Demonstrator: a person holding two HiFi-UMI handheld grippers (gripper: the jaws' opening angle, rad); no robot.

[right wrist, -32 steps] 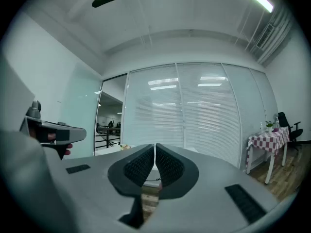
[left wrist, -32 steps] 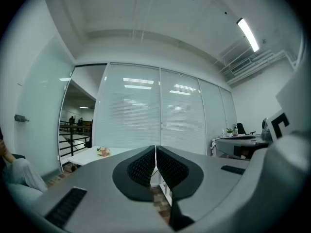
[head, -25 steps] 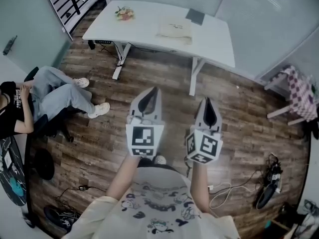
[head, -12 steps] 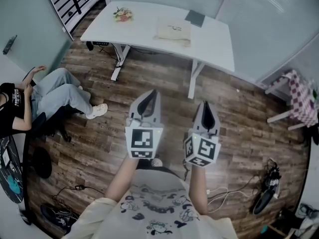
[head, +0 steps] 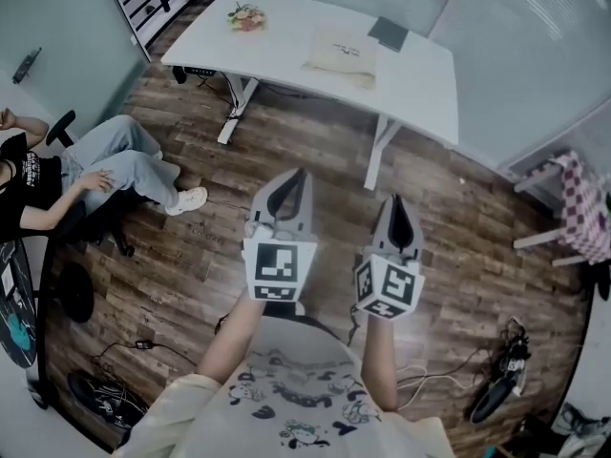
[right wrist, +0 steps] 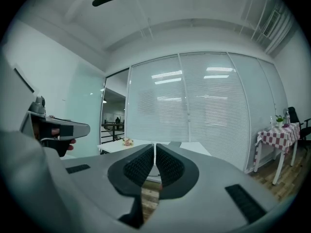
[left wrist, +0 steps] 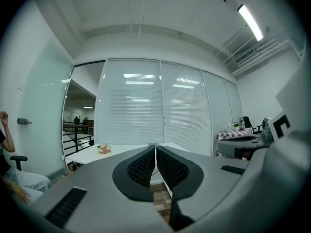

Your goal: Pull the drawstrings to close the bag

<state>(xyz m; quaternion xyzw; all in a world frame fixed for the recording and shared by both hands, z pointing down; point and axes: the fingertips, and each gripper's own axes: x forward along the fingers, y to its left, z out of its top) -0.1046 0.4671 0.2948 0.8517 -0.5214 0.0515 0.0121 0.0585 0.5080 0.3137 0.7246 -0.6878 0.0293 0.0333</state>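
Observation:
A cream drawstring bag [head: 344,55] lies flat on the white table [head: 286,60] at the far side of the room, well ahead of both grippers. My left gripper [head: 298,174] is held out over the wooden floor, shut with nothing between its jaws. My right gripper [head: 396,200] is beside it, also shut and empty. In the left gripper view the left gripper [left wrist: 155,148] points level toward the table [left wrist: 92,153]; its pads meet. In the right gripper view the right gripper [right wrist: 155,146] shows the same, with the table [right wrist: 116,145] beyond it.
A small flower bunch [head: 245,17] and a dark flat pad [head: 389,33] rest on the table. A seated person [head: 67,175] is at the left on a chair. A checked-cloth stool [head: 573,208] stands at the right. Cables and a power strip [head: 501,370] lie on the floor.
Both grippers have shifted slightly forward toward the table, staying shut. The seated person at the left has moved arms and legs.

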